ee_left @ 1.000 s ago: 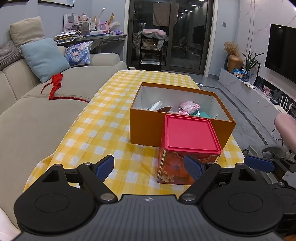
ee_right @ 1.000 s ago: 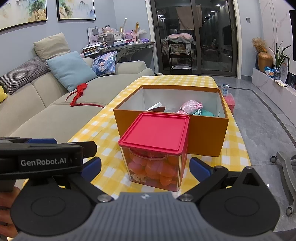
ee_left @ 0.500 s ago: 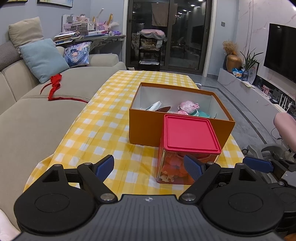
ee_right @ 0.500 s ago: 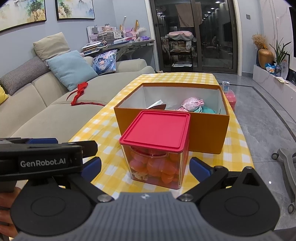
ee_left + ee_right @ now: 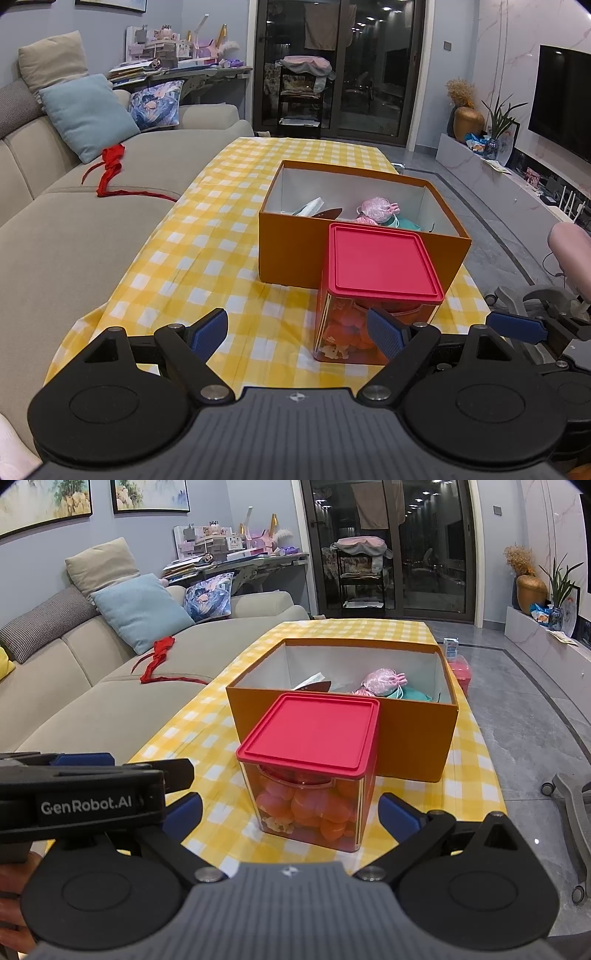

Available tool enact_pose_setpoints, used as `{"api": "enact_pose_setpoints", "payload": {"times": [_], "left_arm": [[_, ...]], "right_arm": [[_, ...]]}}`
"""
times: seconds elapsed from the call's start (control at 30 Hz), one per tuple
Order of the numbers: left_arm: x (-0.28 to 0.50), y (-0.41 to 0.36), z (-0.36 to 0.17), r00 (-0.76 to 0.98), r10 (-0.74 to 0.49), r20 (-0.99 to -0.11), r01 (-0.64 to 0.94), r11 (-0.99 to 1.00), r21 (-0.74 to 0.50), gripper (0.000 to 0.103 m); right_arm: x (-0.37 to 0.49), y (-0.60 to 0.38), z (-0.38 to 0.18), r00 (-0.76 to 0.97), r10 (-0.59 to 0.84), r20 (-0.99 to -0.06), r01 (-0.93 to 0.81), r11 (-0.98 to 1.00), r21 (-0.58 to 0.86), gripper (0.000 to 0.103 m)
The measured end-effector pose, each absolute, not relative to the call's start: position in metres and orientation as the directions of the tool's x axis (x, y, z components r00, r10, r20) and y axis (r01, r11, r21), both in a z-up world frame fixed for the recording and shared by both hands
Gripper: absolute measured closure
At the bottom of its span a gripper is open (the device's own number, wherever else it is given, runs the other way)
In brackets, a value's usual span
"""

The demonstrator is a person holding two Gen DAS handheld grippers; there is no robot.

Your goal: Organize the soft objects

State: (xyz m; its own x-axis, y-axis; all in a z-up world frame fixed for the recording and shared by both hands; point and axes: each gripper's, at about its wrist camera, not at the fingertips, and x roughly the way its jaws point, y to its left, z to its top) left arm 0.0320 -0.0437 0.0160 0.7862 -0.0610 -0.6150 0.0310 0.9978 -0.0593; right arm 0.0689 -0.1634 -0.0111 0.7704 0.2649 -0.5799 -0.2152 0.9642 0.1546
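A clear container with a red lid (image 5: 380,262) (image 5: 314,731) holds orange soft pieces and stands on the yellow checked tablecloth (image 5: 207,236) (image 5: 207,738). Behind it an open orange box (image 5: 295,243) (image 5: 413,738) holds a pink plush toy (image 5: 376,207) (image 5: 384,677) and teal and white items. My left gripper (image 5: 297,332) is open and empty, just short of the container and to its left. My right gripper (image 5: 291,814) is open and empty, in front of the container. The left gripper's side shows in the right wrist view (image 5: 85,797).
A beige sofa (image 5: 55,229) (image 5: 74,686) runs along the left, with cushions and a red ribbon (image 5: 110,170) (image 5: 159,659). A small pink container and a carton (image 5: 456,661) sit right of the box. A chair base (image 5: 569,805) stands on the floor at right.
Both grippers have crept slightly forward and the views tilted a little. The container and box have not moved. Both grippers stay open.
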Motion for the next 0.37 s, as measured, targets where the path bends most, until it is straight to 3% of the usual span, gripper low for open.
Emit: {"api": "enact_pose_setpoints", "payload": {"times": [0.37], "left_arm": [[0.0320, -0.0436, 0.0147, 0.784, -0.065, -0.617, 0.036, 0.998, -0.059, 0.003]], "right_arm": [[0.0702, -0.1631, -0.0125, 0.764, 0.272, -0.586, -0.220, 0.962, 0.159, 0.004]]}}
